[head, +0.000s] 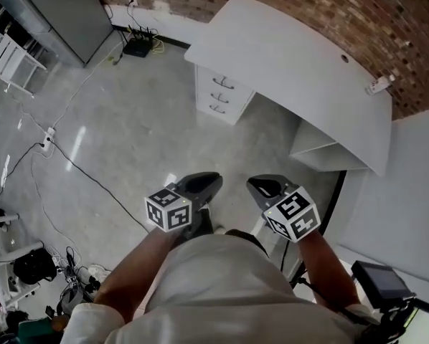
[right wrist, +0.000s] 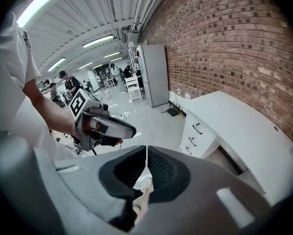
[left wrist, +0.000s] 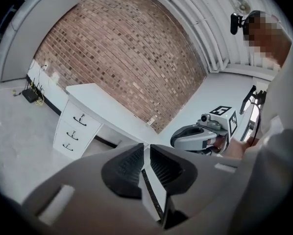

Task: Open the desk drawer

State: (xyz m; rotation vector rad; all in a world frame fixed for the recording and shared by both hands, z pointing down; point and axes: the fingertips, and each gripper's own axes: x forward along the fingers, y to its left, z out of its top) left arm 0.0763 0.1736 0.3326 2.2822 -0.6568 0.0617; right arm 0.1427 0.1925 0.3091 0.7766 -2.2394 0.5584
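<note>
A white desk (head: 293, 63) stands against the brick wall, and its unit of three drawers (head: 222, 92) with dark handles is closed. The drawers (left wrist: 73, 129) also show at the left of the left gripper view, and the drawers (right wrist: 198, 133) at the right of the right gripper view. Both grippers are held close to the person's body, well short of the desk over bare floor. My left gripper (head: 206, 183) (left wrist: 146, 153) has a narrow slit between its pads, with nothing in it. My right gripper (head: 259, 186) (right wrist: 146, 158) has its pads together and empty.
Black cables (head: 64, 156) trail over the grey floor at the left, and a black box with cords (head: 138, 46) lies by the wall. A grey cabinet (head: 64, 9) and a white chair (head: 10, 59) stand at the far left. An open shelf (head: 318, 145) sits under the desk's right part.
</note>
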